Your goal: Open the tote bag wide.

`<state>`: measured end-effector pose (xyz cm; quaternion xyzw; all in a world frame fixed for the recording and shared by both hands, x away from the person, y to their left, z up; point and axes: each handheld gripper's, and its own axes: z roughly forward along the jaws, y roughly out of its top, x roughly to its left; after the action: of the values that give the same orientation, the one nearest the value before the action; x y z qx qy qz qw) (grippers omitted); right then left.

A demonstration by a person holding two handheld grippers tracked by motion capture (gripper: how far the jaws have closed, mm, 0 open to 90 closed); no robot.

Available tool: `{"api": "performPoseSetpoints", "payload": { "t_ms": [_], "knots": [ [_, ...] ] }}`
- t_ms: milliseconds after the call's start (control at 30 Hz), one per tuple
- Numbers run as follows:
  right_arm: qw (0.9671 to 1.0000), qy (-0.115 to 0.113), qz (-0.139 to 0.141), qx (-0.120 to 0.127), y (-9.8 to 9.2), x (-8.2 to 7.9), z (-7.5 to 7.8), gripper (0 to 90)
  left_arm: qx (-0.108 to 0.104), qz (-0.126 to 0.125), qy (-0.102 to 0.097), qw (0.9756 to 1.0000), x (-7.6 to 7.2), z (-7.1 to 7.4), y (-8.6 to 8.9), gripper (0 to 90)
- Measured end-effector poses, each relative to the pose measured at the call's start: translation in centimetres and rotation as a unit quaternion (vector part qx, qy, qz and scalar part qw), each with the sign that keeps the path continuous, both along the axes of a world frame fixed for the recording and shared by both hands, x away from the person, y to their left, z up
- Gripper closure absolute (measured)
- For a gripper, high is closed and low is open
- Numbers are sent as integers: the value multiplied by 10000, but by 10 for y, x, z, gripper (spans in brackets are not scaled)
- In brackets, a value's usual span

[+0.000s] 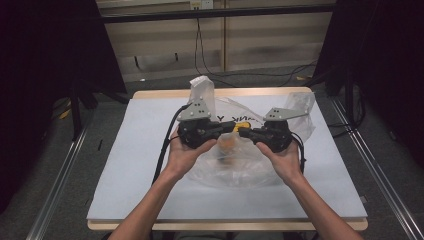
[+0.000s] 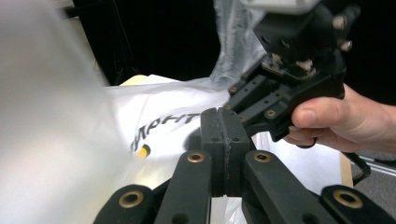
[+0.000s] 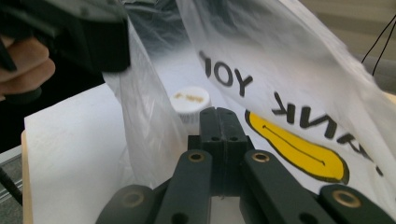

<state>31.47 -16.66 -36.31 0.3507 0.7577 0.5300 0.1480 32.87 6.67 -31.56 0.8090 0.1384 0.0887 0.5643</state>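
The left gripper (image 1: 227, 127) is seen with its jaws pressed together, and whether film is pinched between them cannot be told. The thin plastic bag (image 1: 235, 165) is spread on the white table cover (image 1: 140, 150), mid-table, between both hands. If it is pulled apart too hard, the film could be torn or slip free. A white-capped container (image 3: 189, 100) is lying inside. The right gripper (image 1: 244, 132) is likewise closed, its grasp uncertain.
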Motion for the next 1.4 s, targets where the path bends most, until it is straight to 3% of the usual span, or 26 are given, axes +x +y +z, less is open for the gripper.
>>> {"api": "performPoseSetpoints", "payload": {
  "t_ms": [133,267,333,400,467,533,567,667,733,800,867,933,967,1000,1200,1300,1400],
  "knots": [
    [10000,33,-36,-78,3,3,5,900,127,170,-126,9997,5,4,-2,900],
    [9996,16,-134,-237,1,5,4,900,401,593,-84,9974,19,2,9,900],
    [9997,91,-116,-198,0,6,2,900,438,733,-31,9963,23,0,14,900],
    [9995,77,-64,-312,4,5,-1,900,537,896,-62,9945,25,-3,19,900],
    [9985,85,104,-534,18,0,-7,900,473,799,32,9957,27,-5,22,900],
    [9981,81,130,-601,22,-2,-9,900,381,587,67,9975,22,-3,21,900],
    [9981,69,169,-592,26,-4,-10,900,259,388,93,9989,18,-1,19,900],
    [9984,80,332,-456,35,-8,-10,900,171,178,-19,9997,7,5,11,900],
    [9981,99,417,-452,44,-11,-14,900,251,198,-212,9993,6,8,7,900],
    [9980,102,439,-439,46,-12,-16,900,300,409,-190,9985,13,7,7,900],
    [9977,141,492,-445,49,-14,-21,900,482,728,-176,9960,24,2,10,900],
    [9967,208,587,-518,54,-16,-29,900,529,941,4,9942,33,-7,15,900],
    [9967,208,587,-518,54,-16,-29,900,650,1135,21,9914,34,-11,16,900],
    [9964,187,627,-544,55,-16,-32,900,705,1180,35,9905,37,-16,20,900],
    [9972,202,539,-471,46,-17,-36,900,1077,1236,347,9859,39,-51,34,900],
    [9976,219,406,-512,35,-19,-34,900,1096,1176,535,9855,40,-66,38,900],
    [9978,208,305,-543,26,-19,-34,900,1245,1135,600,9839,40,-74,40,900]
  ]
}}
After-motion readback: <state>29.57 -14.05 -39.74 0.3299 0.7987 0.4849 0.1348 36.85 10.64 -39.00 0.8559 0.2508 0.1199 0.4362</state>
